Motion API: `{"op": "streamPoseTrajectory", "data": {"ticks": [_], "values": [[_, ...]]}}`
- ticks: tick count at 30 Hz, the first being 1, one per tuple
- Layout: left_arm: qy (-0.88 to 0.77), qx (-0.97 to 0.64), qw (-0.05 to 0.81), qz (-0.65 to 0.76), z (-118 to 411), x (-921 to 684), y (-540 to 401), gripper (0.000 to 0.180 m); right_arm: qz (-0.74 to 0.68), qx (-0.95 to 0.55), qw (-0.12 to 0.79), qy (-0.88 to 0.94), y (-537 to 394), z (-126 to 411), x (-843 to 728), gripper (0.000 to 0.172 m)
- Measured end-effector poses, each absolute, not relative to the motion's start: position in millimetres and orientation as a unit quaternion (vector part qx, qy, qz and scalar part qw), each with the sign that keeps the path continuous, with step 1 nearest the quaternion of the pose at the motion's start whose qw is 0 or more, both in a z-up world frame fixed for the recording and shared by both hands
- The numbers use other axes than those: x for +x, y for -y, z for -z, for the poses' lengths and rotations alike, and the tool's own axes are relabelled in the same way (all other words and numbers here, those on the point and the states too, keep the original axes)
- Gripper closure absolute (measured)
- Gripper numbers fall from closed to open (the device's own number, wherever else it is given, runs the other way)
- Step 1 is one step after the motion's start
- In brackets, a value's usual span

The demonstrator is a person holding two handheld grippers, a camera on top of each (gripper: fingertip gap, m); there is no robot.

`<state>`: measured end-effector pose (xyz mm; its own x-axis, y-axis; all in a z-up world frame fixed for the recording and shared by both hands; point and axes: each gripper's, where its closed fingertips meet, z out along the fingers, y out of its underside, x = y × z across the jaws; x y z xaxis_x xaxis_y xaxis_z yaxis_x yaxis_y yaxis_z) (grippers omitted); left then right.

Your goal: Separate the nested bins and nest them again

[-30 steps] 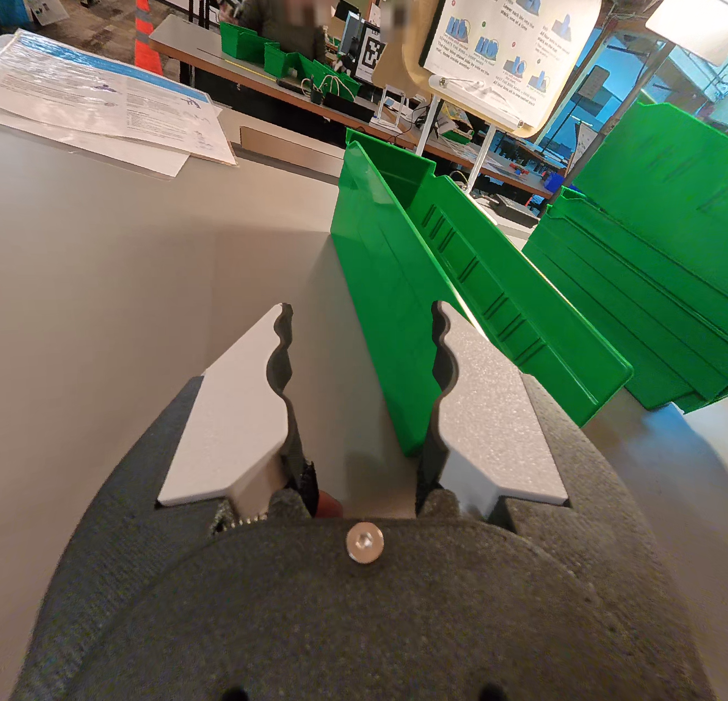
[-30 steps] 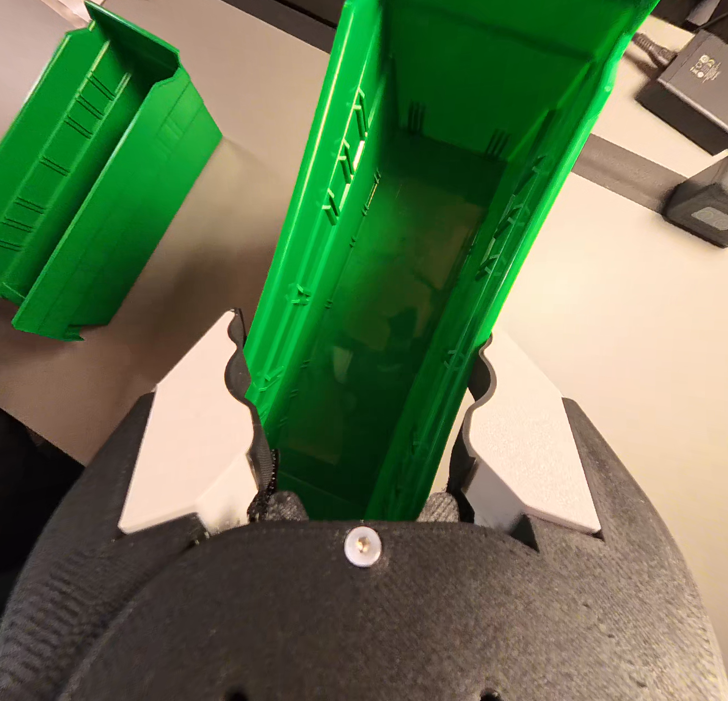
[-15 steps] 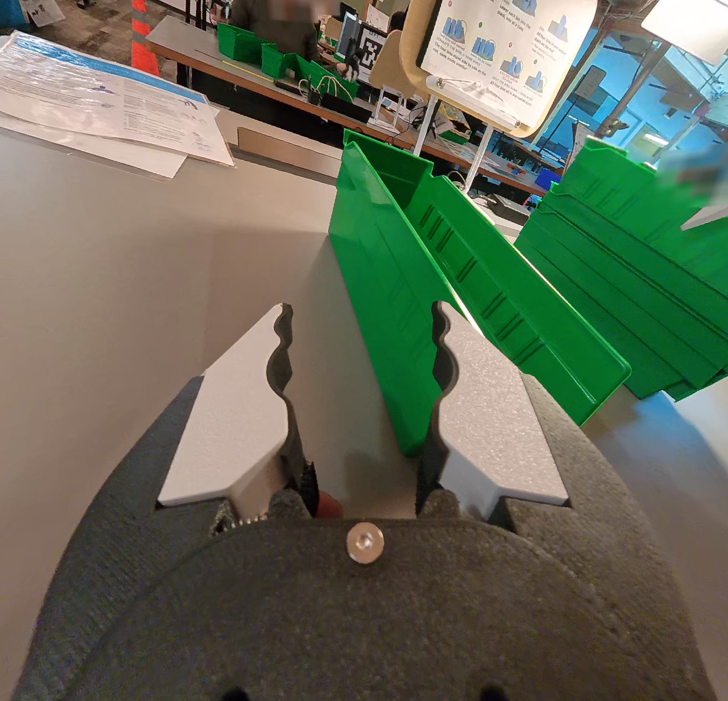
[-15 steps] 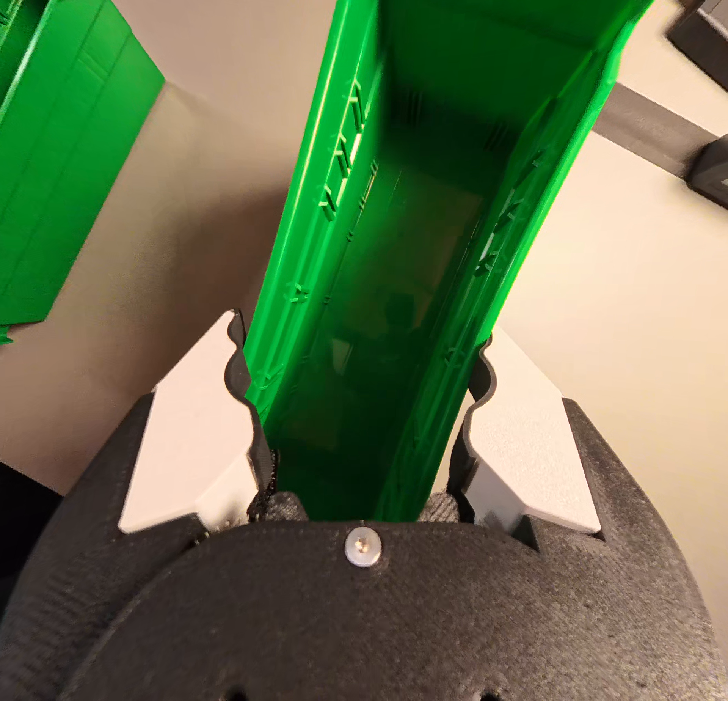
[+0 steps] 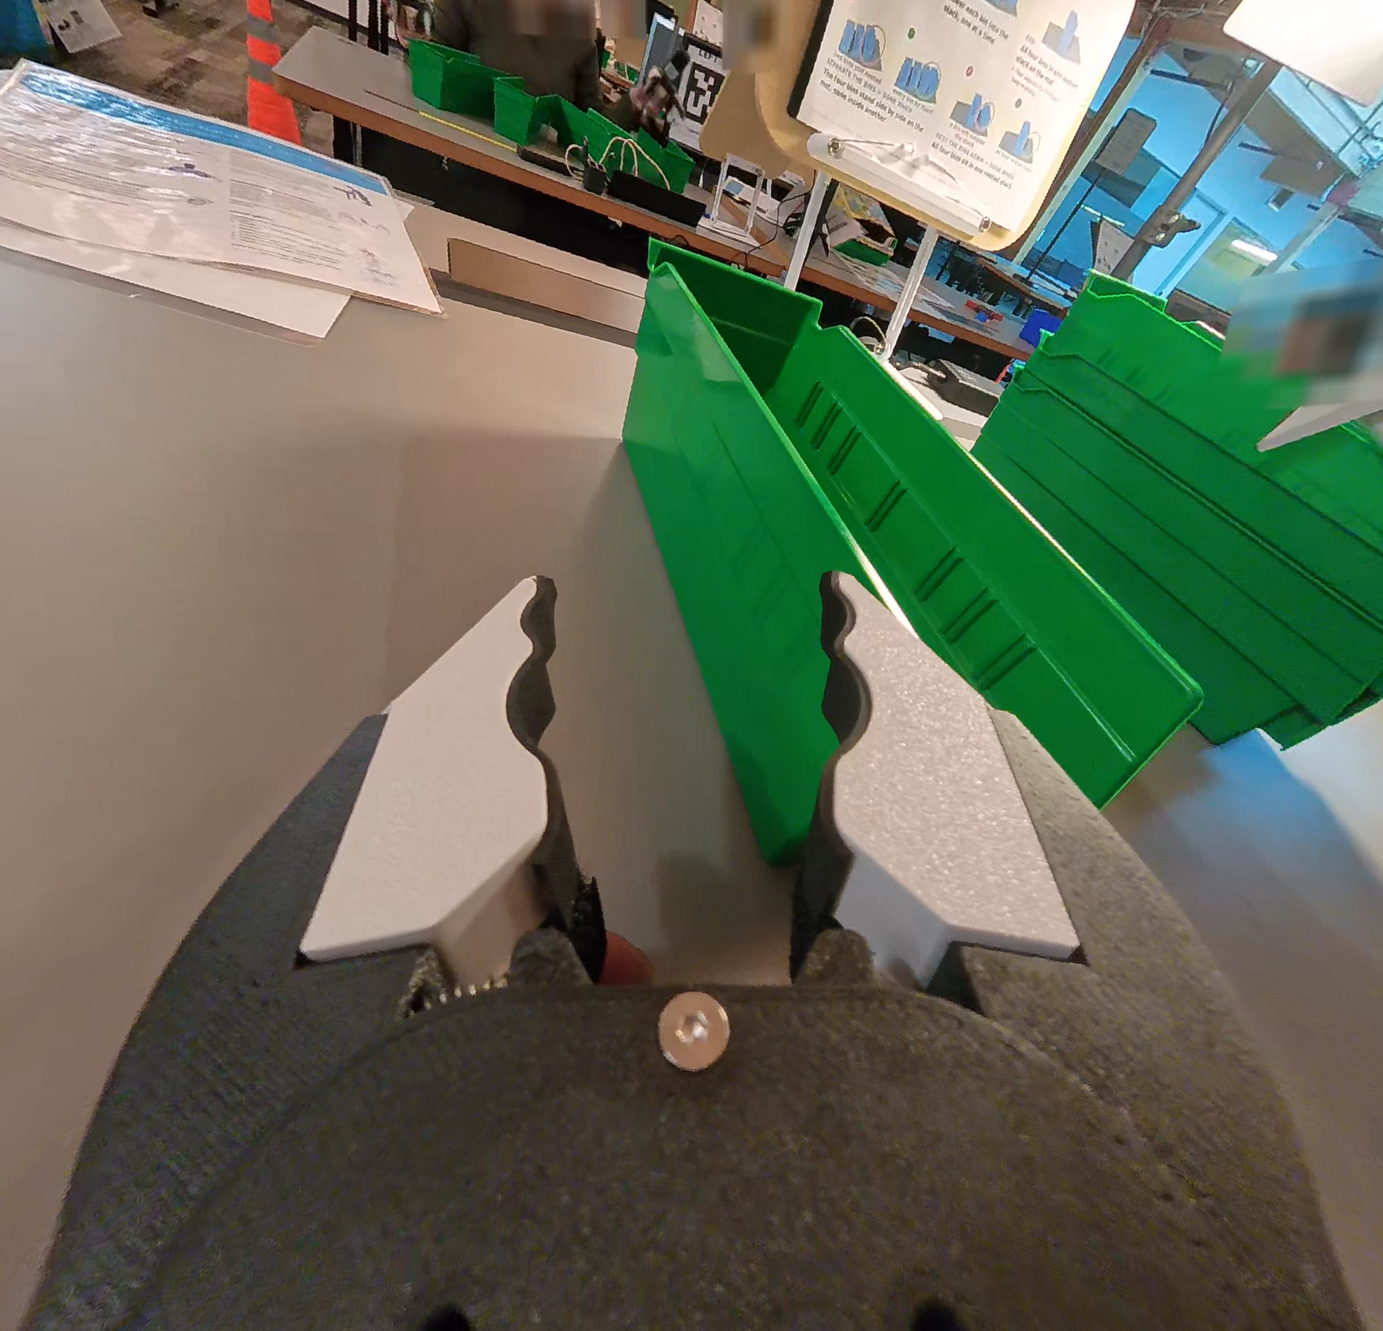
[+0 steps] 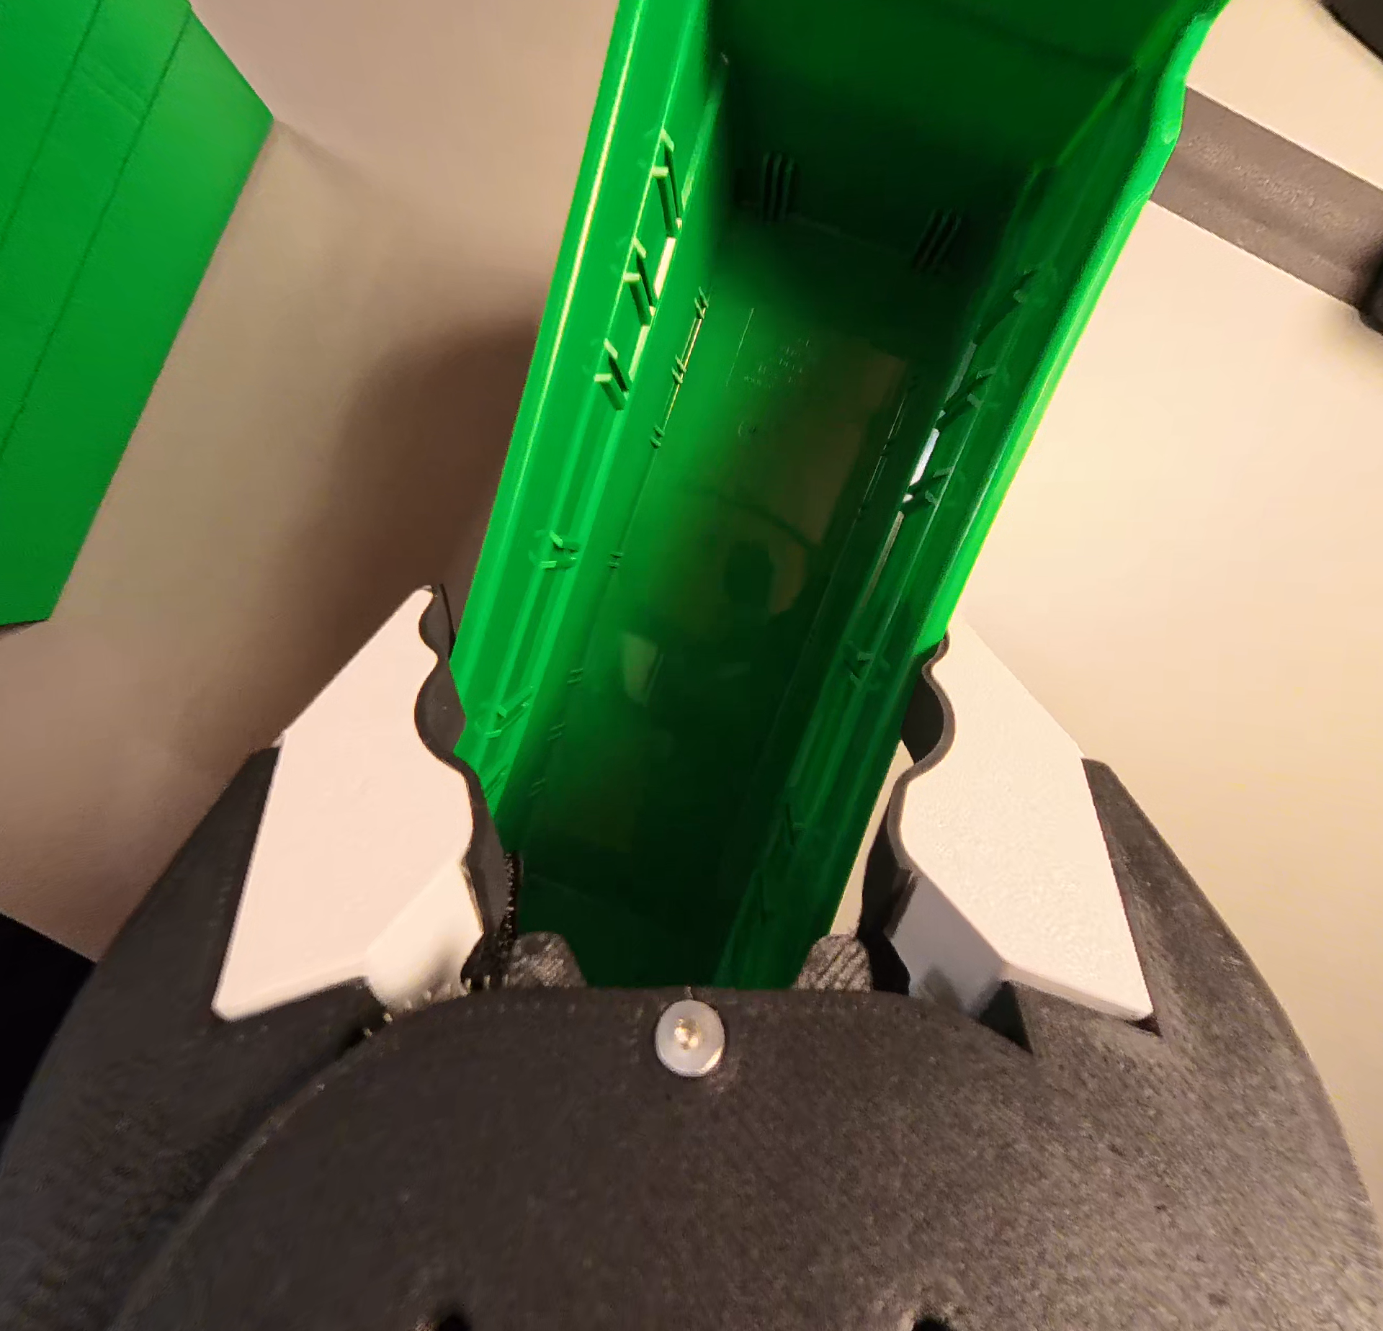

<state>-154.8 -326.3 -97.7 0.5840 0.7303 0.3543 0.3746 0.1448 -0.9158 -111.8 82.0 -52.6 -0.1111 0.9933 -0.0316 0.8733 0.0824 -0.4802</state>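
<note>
Surface: pale grey table [image 5: 224, 547], papers [image 5: 187, 195] at far left.
Left gripper [image 5: 688, 592]: fingers apart, gripping nothing; single green bin [image 5: 861, 547] on the table just right.
Right gripper [image 6: 688, 629]: pads clamped across a green bin stack [image 6: 786, 472].

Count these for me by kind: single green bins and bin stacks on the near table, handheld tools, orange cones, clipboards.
Single green bin: 1
Stack of nested green bins: 1
Handheld tools: 2, the left tool and the right tool
Orange cone: 1
Clipboard: 1
Total: 6
</note>
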Motion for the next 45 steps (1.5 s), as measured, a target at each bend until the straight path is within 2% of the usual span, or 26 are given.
{"op": "streamPoseTrajectory", "data": {"ticks": [10, 15, 21, 26, 32, 37, 45], "values": [[0.435, -0.639, 0.619, -0.14, 98.6, -155.2, 326.0, 0.109, -0.174, -0.634, 0.192, 0.729, -81.5, 44.8, -112.8, 0.044], [0.435, -0.64, 0.618, -0.14, 99.1, -155.4, 325.9, 0.109, -0.177, -0.613, 0.258, 0.726, -81.0, 19.5, -118.6, 0.066], [0.434, -0.639, 0.619, -0.142, 98.5, -154.9, 325.9, 0.11, -0.179, -0.615, 0.217, 0.737, -69.4, 48.3, -116.3, 0.071], [0.433, -0.638, 0.621, -0.142, 97.7, -154.6, 326.1, 0.11, -0.193, -0.617, 0.217, 0.731, -69.5, 46.9, -114.7, 0.072], [0.434, -0.637, 0.622, -0.138, 98.2, -155.0, 326.4, 0.109, -0.273, -0.599, 0.237, 0.715, -49.1, 3.9, -105.7, 0.071], [0.431, -0.64, 0.621, -0.136, 98.3, -154.1, 324.4, 0.109, -0.327, -0.549, 0.222, 0.736, 11.6, -15.4, -90.7, 0.071], [0.422, -0.639, 0.63, -0.129, 95.5, -150.3, 321.4, 0.108, -0.364, -0.49, 0.136, 0.78, 111.5, 15.6, -85.7, 0.071]]}}
